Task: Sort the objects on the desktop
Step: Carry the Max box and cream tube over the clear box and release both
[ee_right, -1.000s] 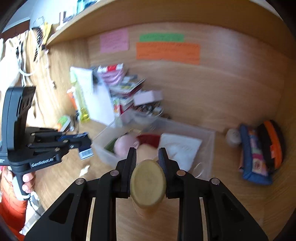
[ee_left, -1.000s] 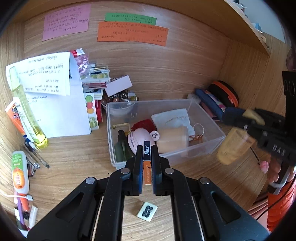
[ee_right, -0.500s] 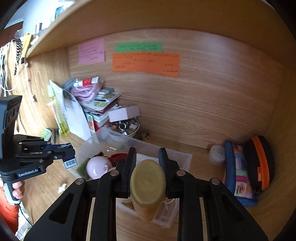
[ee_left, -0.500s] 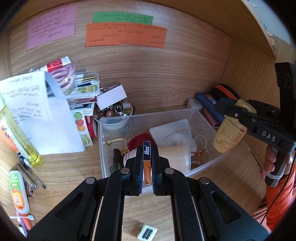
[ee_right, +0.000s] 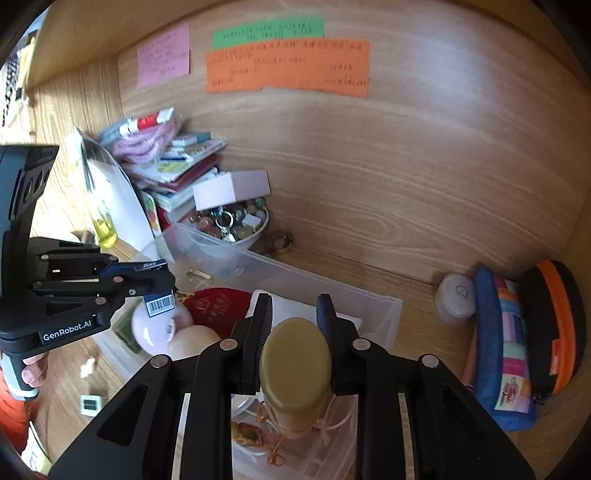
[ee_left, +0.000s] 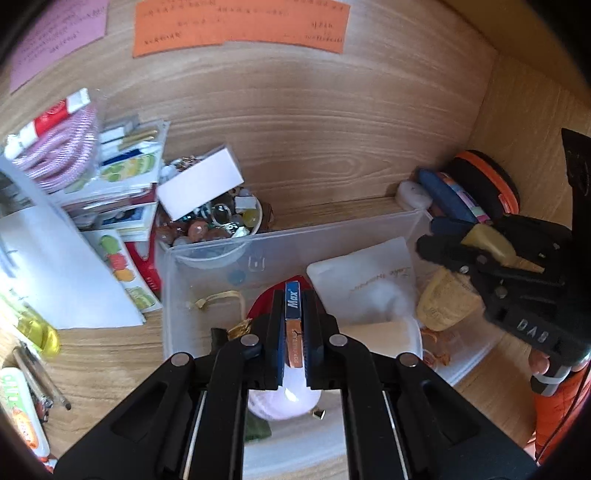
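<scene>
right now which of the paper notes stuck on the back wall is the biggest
The orange note, the wide strip lowest on the wall. The green note directly above it is narrower, and the pink note to its left is a small square.

Wooden desk (ee_right: 424,295) carries clear bin (ee_left: 207,258), bead bowl (ee_left: 221,225), pencil cases (ee_right: 517,343).
</scene>
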Available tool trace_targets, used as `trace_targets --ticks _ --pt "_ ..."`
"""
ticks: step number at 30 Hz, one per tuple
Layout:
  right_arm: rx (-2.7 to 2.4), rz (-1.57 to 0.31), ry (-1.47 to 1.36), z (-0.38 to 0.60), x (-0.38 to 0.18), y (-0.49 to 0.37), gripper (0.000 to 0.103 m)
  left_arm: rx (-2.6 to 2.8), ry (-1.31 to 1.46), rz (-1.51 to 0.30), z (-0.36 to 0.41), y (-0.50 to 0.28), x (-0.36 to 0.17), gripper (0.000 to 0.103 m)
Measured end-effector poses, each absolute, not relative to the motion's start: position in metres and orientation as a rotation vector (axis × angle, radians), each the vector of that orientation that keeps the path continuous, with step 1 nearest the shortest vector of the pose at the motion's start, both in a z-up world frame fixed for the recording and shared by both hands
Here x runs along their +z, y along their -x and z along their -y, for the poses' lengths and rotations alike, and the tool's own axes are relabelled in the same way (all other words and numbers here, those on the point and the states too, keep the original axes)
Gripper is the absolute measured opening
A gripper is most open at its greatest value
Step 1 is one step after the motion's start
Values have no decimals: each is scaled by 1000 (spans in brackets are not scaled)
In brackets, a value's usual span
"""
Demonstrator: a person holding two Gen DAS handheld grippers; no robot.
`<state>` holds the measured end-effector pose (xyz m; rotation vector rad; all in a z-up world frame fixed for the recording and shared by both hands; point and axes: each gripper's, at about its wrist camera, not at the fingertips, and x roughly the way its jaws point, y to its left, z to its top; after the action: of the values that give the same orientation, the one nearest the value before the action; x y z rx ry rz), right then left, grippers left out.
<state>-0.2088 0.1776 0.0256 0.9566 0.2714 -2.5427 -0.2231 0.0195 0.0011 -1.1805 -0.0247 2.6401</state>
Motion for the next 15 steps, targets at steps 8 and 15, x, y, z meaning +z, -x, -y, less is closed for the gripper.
trace_targets --ticks 8,15 --pt "-2514 -336 -967 -162 12 221 23 2623 1236 20 -26 243 -15 9" --pt "-2489 -329 -972 -154 4 224 26 2614 1284 -3 -29 250 -29 11"
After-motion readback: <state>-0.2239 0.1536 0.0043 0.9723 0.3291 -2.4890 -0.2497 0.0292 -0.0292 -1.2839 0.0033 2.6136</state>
